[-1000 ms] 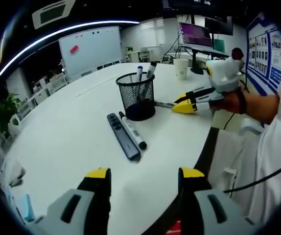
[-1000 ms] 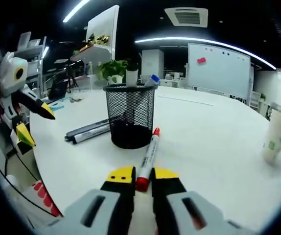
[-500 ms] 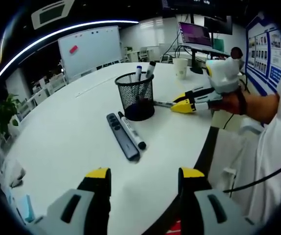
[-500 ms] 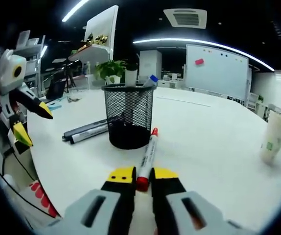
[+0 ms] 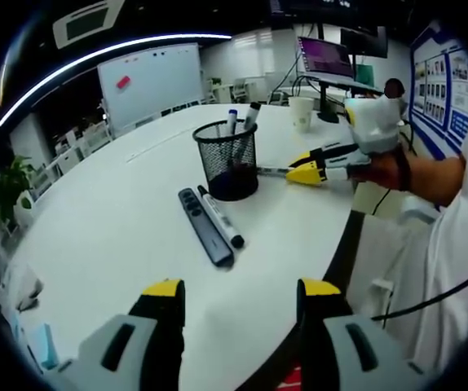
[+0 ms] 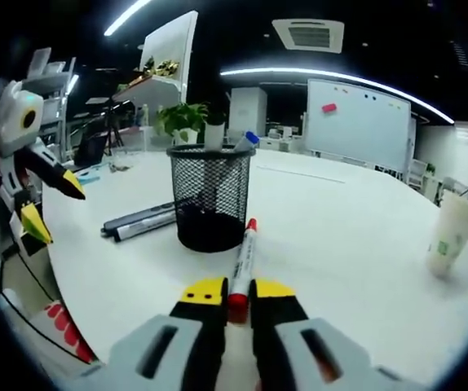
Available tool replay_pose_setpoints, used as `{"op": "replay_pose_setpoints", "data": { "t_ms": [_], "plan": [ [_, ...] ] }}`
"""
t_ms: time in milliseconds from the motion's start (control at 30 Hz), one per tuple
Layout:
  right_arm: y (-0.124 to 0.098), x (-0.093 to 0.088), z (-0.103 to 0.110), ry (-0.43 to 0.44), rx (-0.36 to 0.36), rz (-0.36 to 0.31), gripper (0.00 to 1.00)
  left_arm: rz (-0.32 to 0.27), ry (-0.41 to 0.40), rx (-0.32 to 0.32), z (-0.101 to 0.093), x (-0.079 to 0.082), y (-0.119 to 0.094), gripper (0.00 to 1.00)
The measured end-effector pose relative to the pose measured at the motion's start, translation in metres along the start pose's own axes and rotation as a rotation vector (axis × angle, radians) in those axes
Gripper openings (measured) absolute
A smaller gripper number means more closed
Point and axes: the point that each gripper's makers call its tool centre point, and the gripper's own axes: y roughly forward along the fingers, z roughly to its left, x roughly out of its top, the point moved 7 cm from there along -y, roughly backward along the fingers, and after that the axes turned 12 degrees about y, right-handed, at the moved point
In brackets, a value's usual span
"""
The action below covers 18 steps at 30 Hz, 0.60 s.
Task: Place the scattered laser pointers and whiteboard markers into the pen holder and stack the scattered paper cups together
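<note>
In the left gripper view, the left gripper [image 5: 234,297] hovers low over the near edge of the white counter [image 5: 120,228], jaws spread wide and holding nothing, probably waiting its turn. Ahead of it a dark laser pointer [image 5: 205,226] and a whiteboard marker [image 5: 221,217] lie side by side, touching or nearly so, just short of the mesh pen holder [image 5: 228,160], which already has two markers standing in it. Farther right, the right gripper [image 5: 306,172] is clamped on the end of a red-capped marker [image 6: 241,262] whose far tip points at the base of the holder. In the right gripper view its jaws pinch the red cap end, the barrel stretching forward, a grip that suits lifting and tipping it into the holder. A lone paper cup [image 6: 447,237] stands well apart at the right.
</note>
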Motion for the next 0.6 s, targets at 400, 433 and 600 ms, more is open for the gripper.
{"op": "replay_pose_setpoints", "data": {
  "t_ms": [400, 433, 600],
  "plan": [
    [-0.009, 0.019, -0.001, -0.039, -0.006, -0.126, 0.11, -0.001, -0.002, 0.001, 0.000, 0.000, 0.001, 0.55],
    [-0.009, 0.020, -0.001, -0.037, -0.007, -0.138, 0.11, 0.000, -0.003, 0.000, 0.000, 0.000, 0.001, 0.55],
    [-0.013, 0.028, 0.000, -0.048, 0.003, -0.192, 0.11, -0.001, -0.003, 0.000, 0.000, 0.000, 0.001, 0.55]
  ]
}}
